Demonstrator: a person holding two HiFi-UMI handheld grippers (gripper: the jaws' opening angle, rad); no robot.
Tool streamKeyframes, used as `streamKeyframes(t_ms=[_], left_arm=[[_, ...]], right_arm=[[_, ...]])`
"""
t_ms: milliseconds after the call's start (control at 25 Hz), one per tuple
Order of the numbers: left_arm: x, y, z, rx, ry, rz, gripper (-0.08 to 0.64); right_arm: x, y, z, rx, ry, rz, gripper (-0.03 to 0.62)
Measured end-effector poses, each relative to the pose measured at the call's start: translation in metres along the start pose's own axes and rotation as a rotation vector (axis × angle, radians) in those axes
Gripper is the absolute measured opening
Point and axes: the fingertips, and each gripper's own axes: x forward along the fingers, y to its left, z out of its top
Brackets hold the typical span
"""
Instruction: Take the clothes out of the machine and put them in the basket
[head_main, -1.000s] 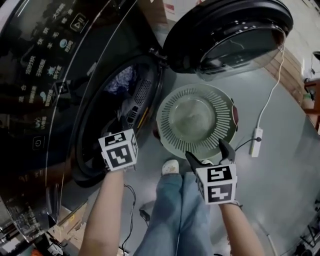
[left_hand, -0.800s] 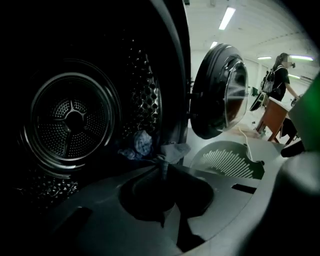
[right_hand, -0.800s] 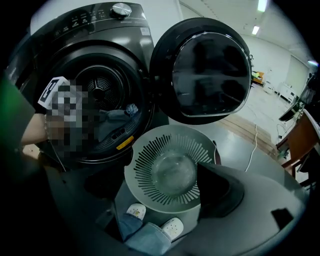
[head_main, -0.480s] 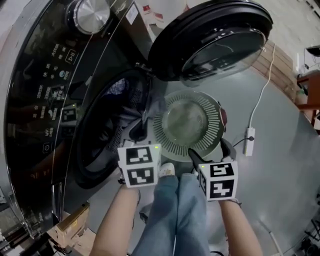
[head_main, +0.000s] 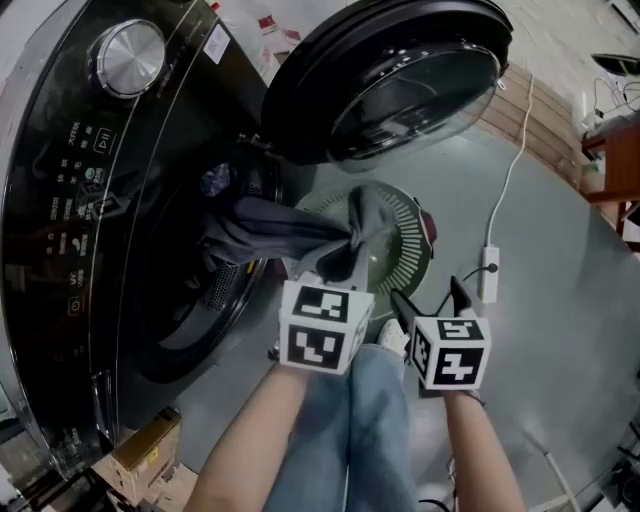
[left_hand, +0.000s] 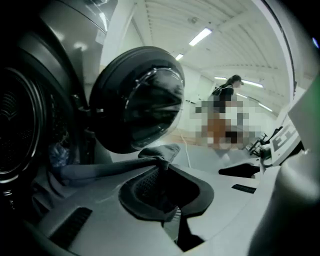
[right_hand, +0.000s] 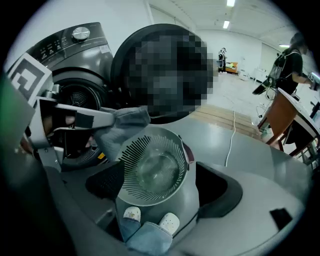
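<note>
- The garment (head_main: 270, 230), dark grey, is stretched from the drum mouth of the machine (head_main: 90, 220) across to the basket (head_main: 418, 250). One end lies inside the drum, and the other is bunched over the basket's rim on the machine side.
- The left gripper (head_main: 340, 262) has its jaws clamped tight on that bunched end, just above the basket's edge. In the left gripper view the cloth runs from the pinched tips off toward the drum.
- A blue cloth (head_main: 215, 180) shows in the drum, beyond the garment as seen from the basket.
- The basket is round and pale green-grey with slotted walls, and it stands on the floor (head_main: 540, 330). The right gripper view shows its smooth bottom plainly.
- The right gripper (head_main: 428, 292) hovers over the basket's near rim, on the person's side, tilted down at it. Its jaws stand wide apart and have just been closing a little. Nothing sits between the pads, and the basket shows below them.
- The door (head_main: 390, 75) of the machine hangs open on the basket's far side.
- The person's legs (head_main: 370, 430) in blue jeans and pale shoes (right_hand: 169, 220) are just beside the basket's near edge.
- A white power strip (head_main: 489, 273) lies on the floor near the basket's right side, its cable trailing away from the basket.
</note>
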Motion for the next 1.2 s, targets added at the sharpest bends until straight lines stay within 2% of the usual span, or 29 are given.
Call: streamKeyframes(t_ms=[80,200,240,280,320,520,680,920,1200], left_arm=[[0.007,-0.011,-0.006,0.012,0.027,-0.015,0.017],[0.014,-0.009,-0.02,0.023,0.068,0.01,0.018],[0.016,-0.009,-0.025,0.021,0.079,0.007,0.066],[0.018,-0.009,-0.029,0.014,0.09,0.003,0.205],[0.02,-0.007,-0.033,0.004,0.101,0.006,0.3],[0.017,0.019,-0.048,-0.007,0.129,0.093,0.379],[0.005,0.067,-0.066,0.015,0.151,0.235,0.445],[-0.026,0.145,-0.091,-0.01,0.184,0.425,0.483],[-0.054,0.21,-0.113,0.031,0.236,0.56,0.488]], right_arm=[[-0.001,-0.007,-0.003,0.019,0.004,-0.009,0.443],[0.0,-0.014,-0.006,0.028,0.006,-0.015,0.442],[0.0,-0.015,-0.006,0.027,0.006,-0.016,0.442],[0.001,-0.017,-0.006,0.027,0.006,-0.018,0.44],[0.002,-0.018,-0.006,0.028,0.007,-0.02,0.44],[0.003,-0.016,-0.006,0.032,0.012,-0.015,0.439],[0.004,-0.011,-0.007,0.012,0.022,-0.009,0.439],[0.011,-0.003,-0.011,-0.006,0.039,-0.005,0.437],[0.022,0.019,-0.014,-0.04,0.061,0.021,0.436]])
